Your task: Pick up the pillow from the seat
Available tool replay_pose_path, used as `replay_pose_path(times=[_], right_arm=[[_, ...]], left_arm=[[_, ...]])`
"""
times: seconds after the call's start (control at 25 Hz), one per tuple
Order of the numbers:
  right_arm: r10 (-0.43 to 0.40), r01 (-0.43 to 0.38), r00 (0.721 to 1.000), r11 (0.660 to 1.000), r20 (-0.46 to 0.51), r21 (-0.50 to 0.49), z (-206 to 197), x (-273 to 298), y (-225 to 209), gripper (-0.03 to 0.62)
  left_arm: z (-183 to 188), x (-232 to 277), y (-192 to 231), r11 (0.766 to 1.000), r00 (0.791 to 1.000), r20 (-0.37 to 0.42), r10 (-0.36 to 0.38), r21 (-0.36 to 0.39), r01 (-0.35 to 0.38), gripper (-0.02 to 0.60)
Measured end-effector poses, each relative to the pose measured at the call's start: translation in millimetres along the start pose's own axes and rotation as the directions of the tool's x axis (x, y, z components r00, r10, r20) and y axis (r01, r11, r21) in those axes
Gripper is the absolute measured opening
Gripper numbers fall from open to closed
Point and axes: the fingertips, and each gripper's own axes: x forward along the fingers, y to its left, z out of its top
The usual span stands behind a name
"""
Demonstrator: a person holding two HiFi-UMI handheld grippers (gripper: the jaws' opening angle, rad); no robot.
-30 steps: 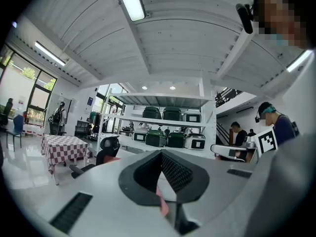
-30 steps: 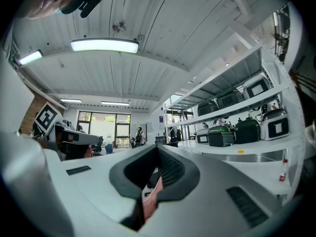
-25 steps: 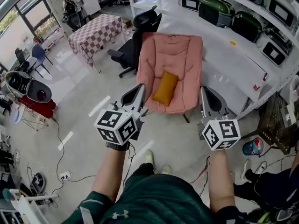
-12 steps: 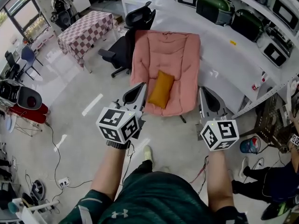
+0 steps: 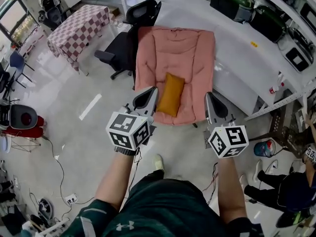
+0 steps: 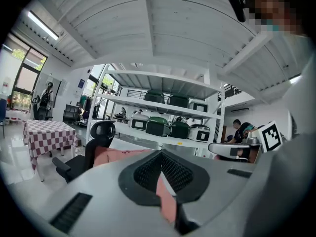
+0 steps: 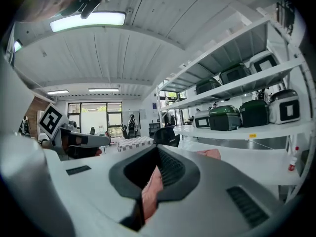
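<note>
An orange pillow (image 5: pixel 171 94) lies on the seat of a pink padded chair (image 5: pixel 177 53) in the head view. My left gripper (image 5: pixel 149 94) hangs just left of the pillow and short of the chair's front edge, its jaws shut with nothing in them. On the other side my right gripper (image 5: pixel 211 100) hovers near the seat's front right corner, also shut and holding nothing. In the left gripper view the pink chair (image 6: pixel 111 156) shows past the jaws; the pillow is hidden there. The right gripper view shows only pink fabric (image 7: pixel 151 191) through the closed jaws.
A black office chair (image 5: pixel 127 38) stands at the pink chair's left. Further left is a checkered table (image 5: pixel 78 29). A white bench (image 5: pixel 247 58) and shelves with green and grey appliances (image 5: pixel 229 1) run along the right. Cables (image 5: pixel 59 172) trail over the floor. A seated person (image 5: pixel 291 191) is at the far right.
The pink chair and pillow have drawn nearer and shifted up in the head view as I stepped forward. Both grippers stayed shut and kept level in front of me.
</note>
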Motion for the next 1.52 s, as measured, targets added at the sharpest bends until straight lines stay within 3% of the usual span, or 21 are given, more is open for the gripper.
replay_pose_path(times=[0.36, 0.68, 0.8, 1.04, 1.2, 1.52], right_arm=[[-0.040, 0.045, 0.993, 0.998, -0.112, 0.042, -50, 48, 5, 0.003], [-0.034, 0.062, 0.973, 0.991, -0.227, 0.117, -127, 89, -28, 0.005], [-0.014, 0.053, 0.962, 0.989, -0.274, 0.138, -162, 110, -45, 0.005], [0.046, 0.034, 0.918, 0.980, -0.393, 0.196, -247, 147, -74, 0.005], [0.084, 0.020, 0.883, 0.976, -0.462, 0.215, -311, 171, -83, 0.006], [0.126, -0.002, 0.828, 0.975, -0.547, 0.221, -409, 198, -97, 0.008]], left_arm=[[-41, 39, 50, 0.999, 0.994, -0.096, -0.048, -0.028, 0.045, 0.005], [-109, 97, 75, 0.998, 0.976, -0.212, -0.050, -0.045, 0.042, 0.005], [-145, 124, 82, 0.998, 0.959, -0.278, -0.060, -0.052, 0.047, 0.006], [-233, 170, 106, 0.999, 0.899, -0.437, -0.017, -0.039, 0.000, 0.006], [-285, 187, 129, 0.998, 0.877, -0.480, 0.026, -0.042, -0.052, 0.006], [-378, 219, 156, 0.996, 0.827, -0.561, 0.036, -0.049, -0.076, 0.006]])
